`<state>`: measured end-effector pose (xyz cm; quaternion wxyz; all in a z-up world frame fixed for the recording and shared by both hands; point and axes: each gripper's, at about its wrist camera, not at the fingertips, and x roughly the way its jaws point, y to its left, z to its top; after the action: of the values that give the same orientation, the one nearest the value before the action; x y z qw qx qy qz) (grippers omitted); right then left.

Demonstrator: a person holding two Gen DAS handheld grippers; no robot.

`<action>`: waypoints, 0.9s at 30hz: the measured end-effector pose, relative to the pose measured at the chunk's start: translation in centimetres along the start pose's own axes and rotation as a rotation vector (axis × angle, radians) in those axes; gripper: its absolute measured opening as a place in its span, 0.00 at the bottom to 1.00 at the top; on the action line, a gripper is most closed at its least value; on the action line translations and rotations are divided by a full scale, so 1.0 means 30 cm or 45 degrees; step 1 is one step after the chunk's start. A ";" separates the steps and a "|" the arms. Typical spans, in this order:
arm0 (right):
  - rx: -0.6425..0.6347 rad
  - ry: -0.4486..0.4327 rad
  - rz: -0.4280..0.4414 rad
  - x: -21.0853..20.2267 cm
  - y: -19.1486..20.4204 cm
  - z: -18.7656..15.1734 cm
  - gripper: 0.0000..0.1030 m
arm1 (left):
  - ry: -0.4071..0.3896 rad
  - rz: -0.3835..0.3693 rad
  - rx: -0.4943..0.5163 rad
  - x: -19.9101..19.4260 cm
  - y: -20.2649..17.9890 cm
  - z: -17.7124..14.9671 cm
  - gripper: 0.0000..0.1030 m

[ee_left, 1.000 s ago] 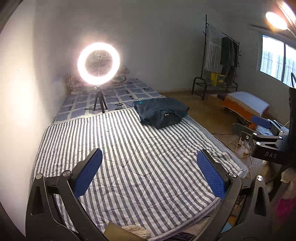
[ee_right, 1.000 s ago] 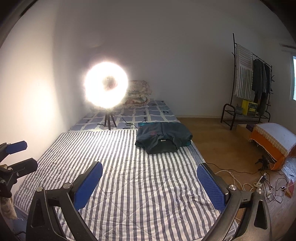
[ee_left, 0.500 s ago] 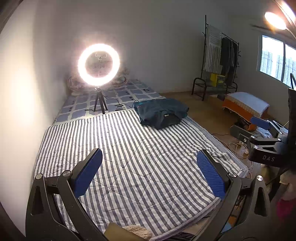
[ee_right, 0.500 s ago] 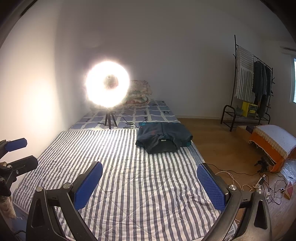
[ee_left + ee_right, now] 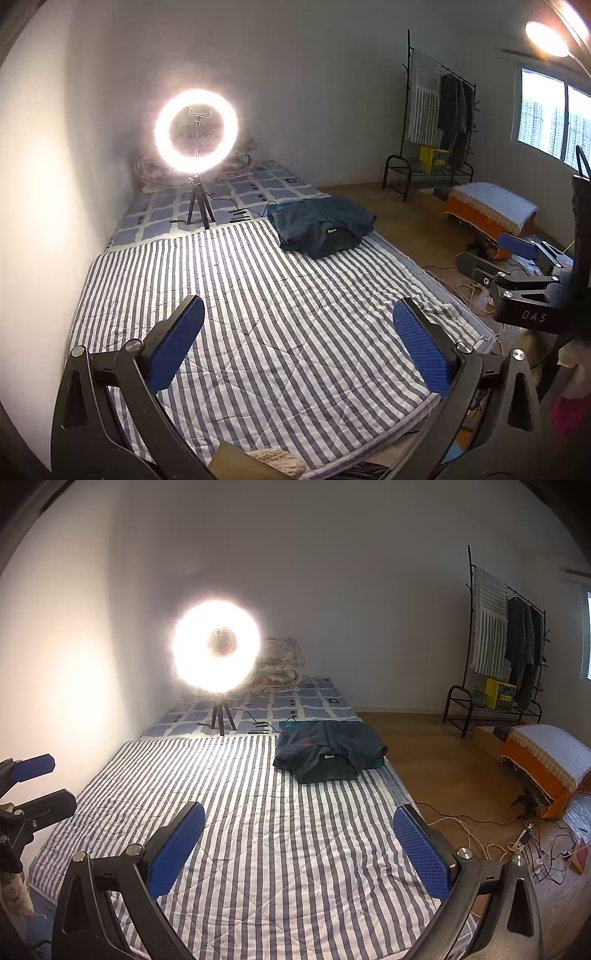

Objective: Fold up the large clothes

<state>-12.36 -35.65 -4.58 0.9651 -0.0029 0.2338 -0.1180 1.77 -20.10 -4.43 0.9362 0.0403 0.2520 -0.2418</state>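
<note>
A dark teal garment (image 5: 320,226) (image 5: 329,750) lies folded in a compact stack at the far right edge of the striped quilt (image 5: 266,317) (image 5: 258,812). My left gripper (image 5: 297,334) hangs open over the near end of the quilt, its blue pads wide apart with nothing between them. My right gripper (image 5: 299,840) is open too, held above the quilt's near right part and far from the garment. The right gripper (image 5: 517,258) shows at the right edge of the left wrist view; the left gripper (image 5: 29,782) shows at the left edge of the right wrist view.
A lit ring light on a tripod (image 5: 196,137) (image 5: 217,646) stands on the checked sheet behind the quilt. A clothes rack (image 5: 439,122) (image 5: 502,657) and an orange-sided stool (image 5: 487,206) (image 5: 546,760) stand on the wooden floor at right, with cables (image 5: 524,842) nearby.
Both grippers have drifted slightly, the right one sinking a little in the left wrist view. The garment and quilt have not moved.
</note>
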 end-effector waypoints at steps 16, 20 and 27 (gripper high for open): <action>0.003 0.006 0.004 0.005 -0.001 -0.001 1.00 | 0.004 0.003 0.002 -0.001 -0.003 -0.001 1.00; 0.013 0.007 0.004 0.002 -0.003 -0.004 1.00 | 0.006 0.002 0.003 -0.002 -0.002 0.000 1.00; 0.020 0.013 0.007 0.002 0.001 -0.008 1.00 | 0.002 0.006 0.020 0.004 -0.006 0.002 1.00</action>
<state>-12.41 -35.63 -4.82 0.9642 0.0060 0.2379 -0.1171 1.80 -20.32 -4.43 0.9362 0.0483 0.2508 -0.2414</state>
